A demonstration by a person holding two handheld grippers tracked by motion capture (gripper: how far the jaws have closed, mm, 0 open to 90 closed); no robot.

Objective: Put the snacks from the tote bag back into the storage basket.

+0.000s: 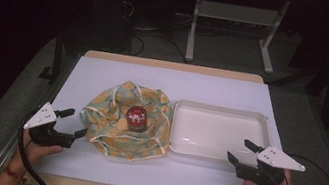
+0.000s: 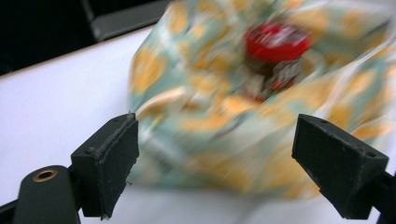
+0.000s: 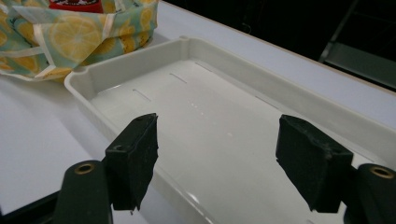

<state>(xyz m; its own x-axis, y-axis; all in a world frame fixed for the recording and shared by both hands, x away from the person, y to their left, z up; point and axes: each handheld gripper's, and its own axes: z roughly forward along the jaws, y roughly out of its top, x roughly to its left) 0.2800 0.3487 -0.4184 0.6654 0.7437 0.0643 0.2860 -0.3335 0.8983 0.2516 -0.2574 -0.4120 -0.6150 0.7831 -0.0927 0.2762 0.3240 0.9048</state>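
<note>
Two grippers wait at the near edge of the white tabletop (image 1: 105, 70), one in each of the person's hands. The left gripper (image 1: 71, 123) sits just beside the near left edge of a lemon-print cloth (image 1: 123, 118), its fingers (image 2: 109, 163) released and spread wide with nothing between them. From the left gripper view the cloth (image 2: 224, 116) spans the gap ahead of the fingers, though that picture is blurred and I cannot tell whether a finger touches the fabric.

The cloth lies bunched in a rough round heap left of the tabletop's middle, with no clear long axis. On top of it, near its centre, stands a small jar with a red lid (image 1: 136, 118), upright, lid toward the ceiling, so its long axis runs straight up.

The right gripper (image 1: 242, 153) is well apart from the cloth, at the near right corner of a shallow white tray (image 1: 222, 111). Its fingers (image 3: 135, 158) are likewise parted and hold nothing, hanging over the tray's near rim. The tray (image 3: 140, 58) lies with its long side running left to right and its left wall touching the cloth's right edge (image 3: 79, 39). It lies between the right gripper and the jar; the left gripper has just cloth folds before it.
</note>
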